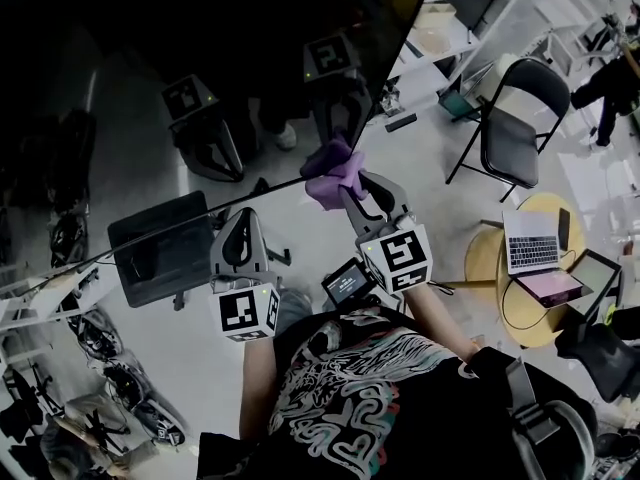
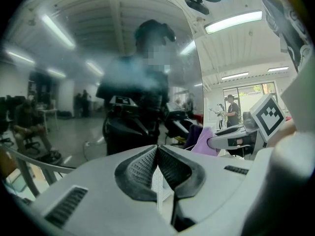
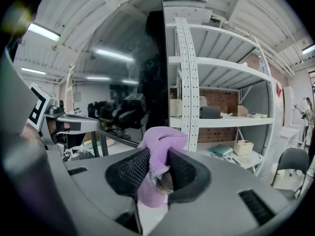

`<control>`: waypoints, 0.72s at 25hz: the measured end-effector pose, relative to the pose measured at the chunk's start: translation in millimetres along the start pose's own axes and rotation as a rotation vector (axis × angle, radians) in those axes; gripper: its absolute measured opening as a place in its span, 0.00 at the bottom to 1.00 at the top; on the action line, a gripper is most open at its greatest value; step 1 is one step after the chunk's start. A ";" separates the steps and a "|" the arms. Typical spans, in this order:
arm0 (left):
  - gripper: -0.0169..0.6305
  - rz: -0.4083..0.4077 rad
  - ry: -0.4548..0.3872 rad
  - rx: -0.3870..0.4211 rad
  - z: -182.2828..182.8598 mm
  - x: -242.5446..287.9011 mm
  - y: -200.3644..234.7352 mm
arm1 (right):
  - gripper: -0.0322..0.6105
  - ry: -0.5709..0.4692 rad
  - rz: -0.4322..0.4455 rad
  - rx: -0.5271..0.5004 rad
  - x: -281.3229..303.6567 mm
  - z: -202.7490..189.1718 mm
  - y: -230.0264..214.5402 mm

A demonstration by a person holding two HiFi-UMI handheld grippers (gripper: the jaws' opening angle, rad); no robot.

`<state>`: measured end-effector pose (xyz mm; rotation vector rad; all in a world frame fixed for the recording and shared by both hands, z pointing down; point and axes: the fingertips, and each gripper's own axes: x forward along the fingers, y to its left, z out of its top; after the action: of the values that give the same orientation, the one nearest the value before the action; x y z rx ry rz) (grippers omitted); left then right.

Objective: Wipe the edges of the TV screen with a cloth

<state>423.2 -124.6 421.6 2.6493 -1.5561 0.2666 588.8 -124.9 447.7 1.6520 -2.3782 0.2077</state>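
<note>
A dark TV screen [image 1: 150,68] fills the far left. Its right edge runs diagonally down to meet its near edge at a corner. At that corner the right claw [image 1: 352,196] is clamped on a purple cloth [image 1: 335,171], which touches the screen's edge. The left claw [image 1: 240,240] sits just beside the near edge, jaws pressed together on nothing. Right of the screen lies open floor [image 1: 440,198], with a folding chair [image 1: 515,118] and a round desk [image 1: 490,258] well apart.
</note>
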 end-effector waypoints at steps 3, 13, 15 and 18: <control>0.05 0.013 -0.005 -0.011 -1.0 -1.3 0.3 | 0.26 0.002 0.011 -0.014 -1.2 -0.5 0.3; 0.06 0.044 -0.014 -0.025 0.1 -6.3 7.9 | 0.26 -0.003 0.043 -0.027 2.0 2.7 4.2; 0.06 0.050 -0.014 -0.028 -0.7 -6.2 10.1 | 0.26 -0.010 0.049 -0.029 3.8 4.4 3.8; 0.05 0.052 -0.007 -0.033 -4.0 -6.3 9.4 | 0.26 -0.012 0.056 -0.027 4.6 3.5 4.5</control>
<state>411.5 -123.3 424.1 2.5913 -1.6183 0.2324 582.7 -128.3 445.7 1.5801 -2.4272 0.1751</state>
